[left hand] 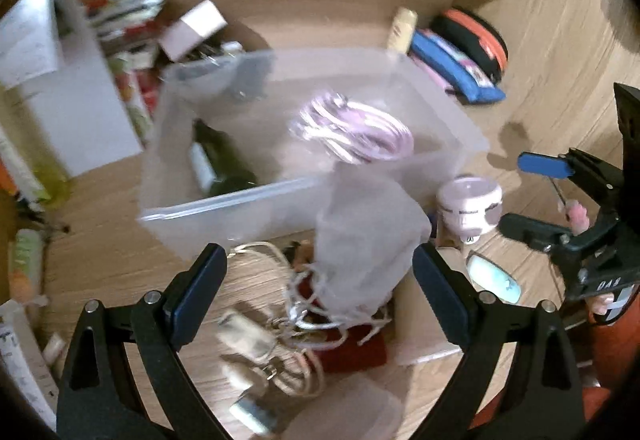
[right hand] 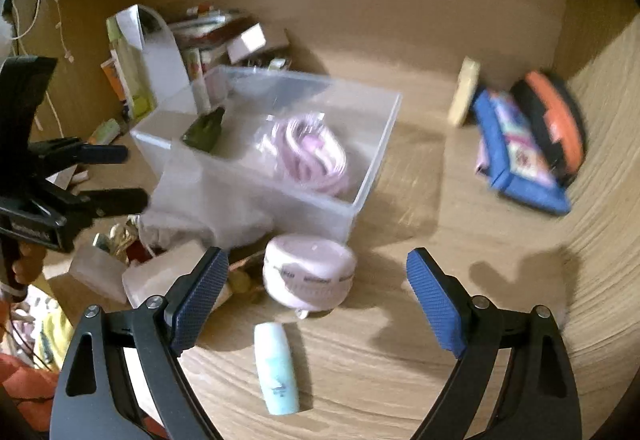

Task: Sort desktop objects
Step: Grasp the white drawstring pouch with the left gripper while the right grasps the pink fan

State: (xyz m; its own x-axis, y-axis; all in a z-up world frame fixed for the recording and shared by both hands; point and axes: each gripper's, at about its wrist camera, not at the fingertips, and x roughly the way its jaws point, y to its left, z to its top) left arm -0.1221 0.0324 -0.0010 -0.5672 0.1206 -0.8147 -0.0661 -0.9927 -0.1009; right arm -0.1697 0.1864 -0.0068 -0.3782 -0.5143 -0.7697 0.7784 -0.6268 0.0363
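A sheer pouch [left hand: 366, 240] slumps against the clear bin [left hand: 448, 127], blocking the cable clutter. Inside lie a coiled pink cable [right hand: 316, 155] and a dark bottle [left hand: 218, 163]. Both the left gripper [left hand: 320, 300] and the right gripper [right hand: 318, 304] gape, holding nothing.

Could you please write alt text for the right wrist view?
The open right gripper hovers above a wooden desk, over a round pink case and a small pale-blue tube. Behind them, a clear plastic bin holds a coiled pink cable and a dark green bottle.
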